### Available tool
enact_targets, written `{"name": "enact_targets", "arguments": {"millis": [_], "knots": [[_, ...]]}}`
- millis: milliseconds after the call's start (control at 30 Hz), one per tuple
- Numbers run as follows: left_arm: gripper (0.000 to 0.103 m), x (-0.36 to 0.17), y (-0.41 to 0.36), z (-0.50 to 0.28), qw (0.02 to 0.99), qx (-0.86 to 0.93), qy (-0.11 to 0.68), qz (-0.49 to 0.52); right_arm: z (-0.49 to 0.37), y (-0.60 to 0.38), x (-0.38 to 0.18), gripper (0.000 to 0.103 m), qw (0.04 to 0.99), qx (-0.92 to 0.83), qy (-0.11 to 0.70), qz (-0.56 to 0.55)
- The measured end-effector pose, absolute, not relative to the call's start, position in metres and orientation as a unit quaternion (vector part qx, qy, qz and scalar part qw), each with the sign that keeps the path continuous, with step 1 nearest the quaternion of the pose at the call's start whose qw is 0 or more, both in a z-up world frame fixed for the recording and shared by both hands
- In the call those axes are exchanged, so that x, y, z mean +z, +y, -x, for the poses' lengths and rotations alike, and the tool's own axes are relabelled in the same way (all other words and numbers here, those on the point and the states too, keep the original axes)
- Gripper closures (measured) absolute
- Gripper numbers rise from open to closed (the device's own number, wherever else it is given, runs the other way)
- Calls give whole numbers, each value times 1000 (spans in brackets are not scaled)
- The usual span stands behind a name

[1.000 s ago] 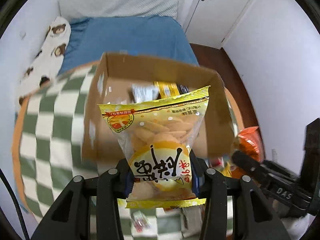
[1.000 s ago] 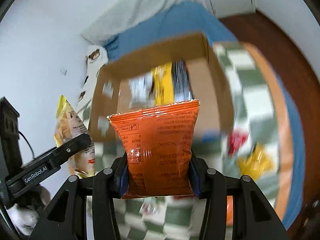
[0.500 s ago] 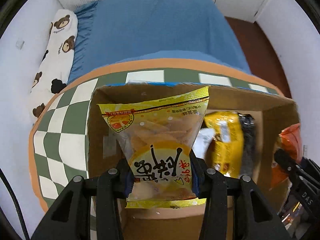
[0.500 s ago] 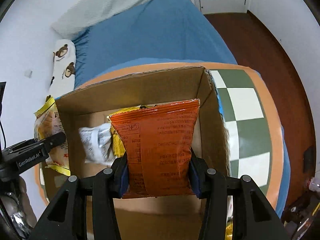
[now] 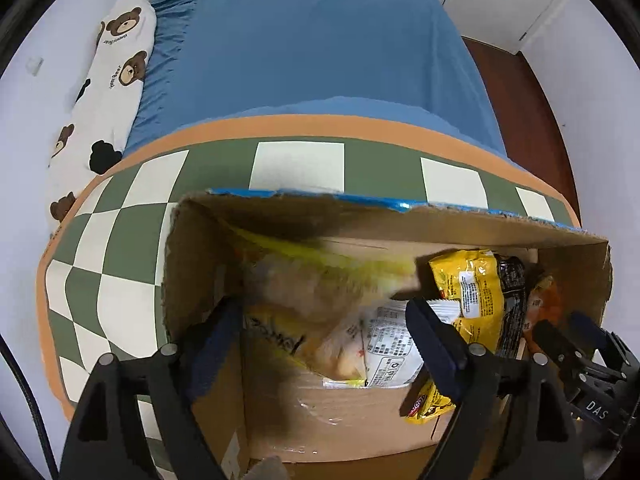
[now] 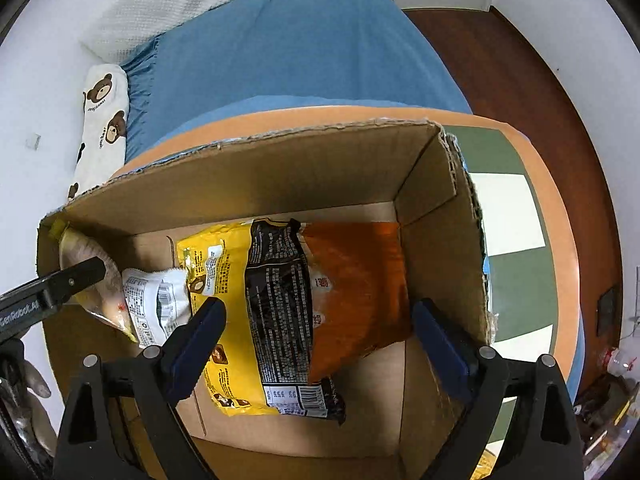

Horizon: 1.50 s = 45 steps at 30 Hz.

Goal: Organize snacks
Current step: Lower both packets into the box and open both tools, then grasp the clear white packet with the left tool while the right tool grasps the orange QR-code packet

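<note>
Dropping both packets cleanly means lifting straight up out of the brown cardboard box (image 6: 256, 184) without snagging its walls. Spread wide and empty, the left gripper (image 5: 324, 320) hangs over the blurred yellow cracker bag (image 5: 320, 288) by the left wall. The right gripper (image 6: 316, 320), equally splayed, sits above the orange snack packet (image 6: 356, 280), lying against the right wall.
</note>
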<state>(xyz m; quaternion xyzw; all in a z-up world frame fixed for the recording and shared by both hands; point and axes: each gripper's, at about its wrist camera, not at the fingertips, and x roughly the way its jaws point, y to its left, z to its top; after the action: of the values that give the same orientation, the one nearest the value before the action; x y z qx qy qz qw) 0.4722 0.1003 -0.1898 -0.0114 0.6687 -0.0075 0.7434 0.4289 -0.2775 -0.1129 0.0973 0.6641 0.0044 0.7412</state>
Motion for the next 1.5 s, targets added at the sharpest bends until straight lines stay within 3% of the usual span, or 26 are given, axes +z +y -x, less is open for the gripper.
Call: {"name": "enact_targets", "arguments": {"millis": [600, 1133, 1367, 1500], "knots": [[18, -151, 84, -380, 816, -21, 577, 17, -357, -254, -72, 6, 788, 12, 613, -58], [18, -73, 76, -270, 872, -40, 487, 10, -259, -239, 24, 6, 855, 17, 516, -42], [18, -58, 85, -220, 876, -46, 480, 16, -207, -236, 39, 6, 854, 22, 516, -65], [18, -79, 92, -186, 860, -44, 507, 22, -167, -242, 23, 6, 837, 15, 541, -86]]}}
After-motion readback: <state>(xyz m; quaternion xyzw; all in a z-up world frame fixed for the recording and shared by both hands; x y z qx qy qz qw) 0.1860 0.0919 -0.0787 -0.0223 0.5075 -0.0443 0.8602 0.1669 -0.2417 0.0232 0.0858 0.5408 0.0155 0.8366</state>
